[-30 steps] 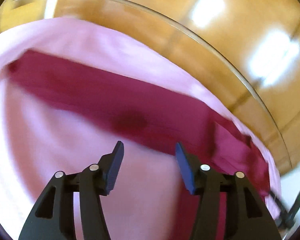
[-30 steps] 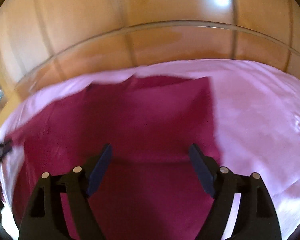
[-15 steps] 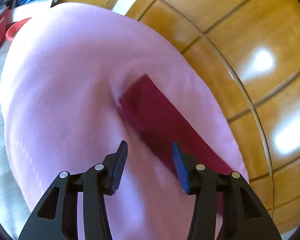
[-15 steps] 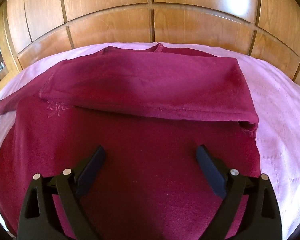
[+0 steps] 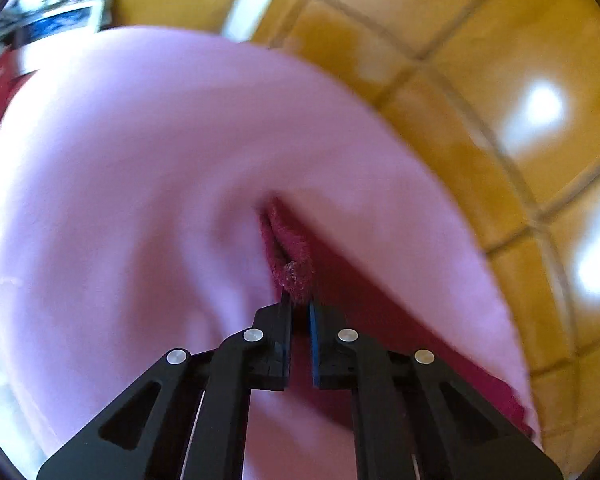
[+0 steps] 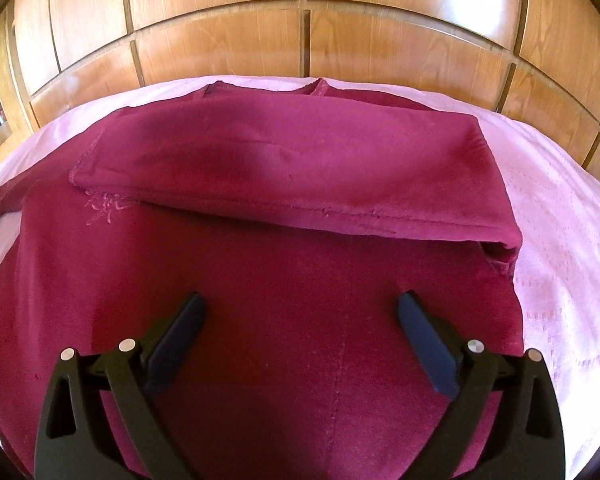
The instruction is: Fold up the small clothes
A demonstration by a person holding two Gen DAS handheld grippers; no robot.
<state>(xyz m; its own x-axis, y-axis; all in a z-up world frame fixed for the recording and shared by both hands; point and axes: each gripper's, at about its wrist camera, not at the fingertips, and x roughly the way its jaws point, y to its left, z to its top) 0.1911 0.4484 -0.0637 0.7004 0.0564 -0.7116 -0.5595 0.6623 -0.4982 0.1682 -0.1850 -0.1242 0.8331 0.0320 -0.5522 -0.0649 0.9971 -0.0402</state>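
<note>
A dark red garment [image 6: 292, 280] lies on a pink cloth [image 6: 560, 216], its far part folded forward over the near part. My right gripper [image 6: 300, 320] hovers open and empty above the near half. In the left wrist view my left gripper [image 5: 299, 308] is shut on a corner of the dark red garment [image 5: 292, 264] at its left end, with the pink cloth [image 5: 140, 200] bunched around it.
Wooden panelled doors [image 6: 300, 32] stand behind the covered surface. In the left wrist view shelves with items [image 5: 52, 20] show at the far upper left, and the wooden panels [image 5: 520, 100] fill the right.
My left gripper has moved to the garment's left corner and shut on it. My right gripper has drawn back a little and stays open.
</note>
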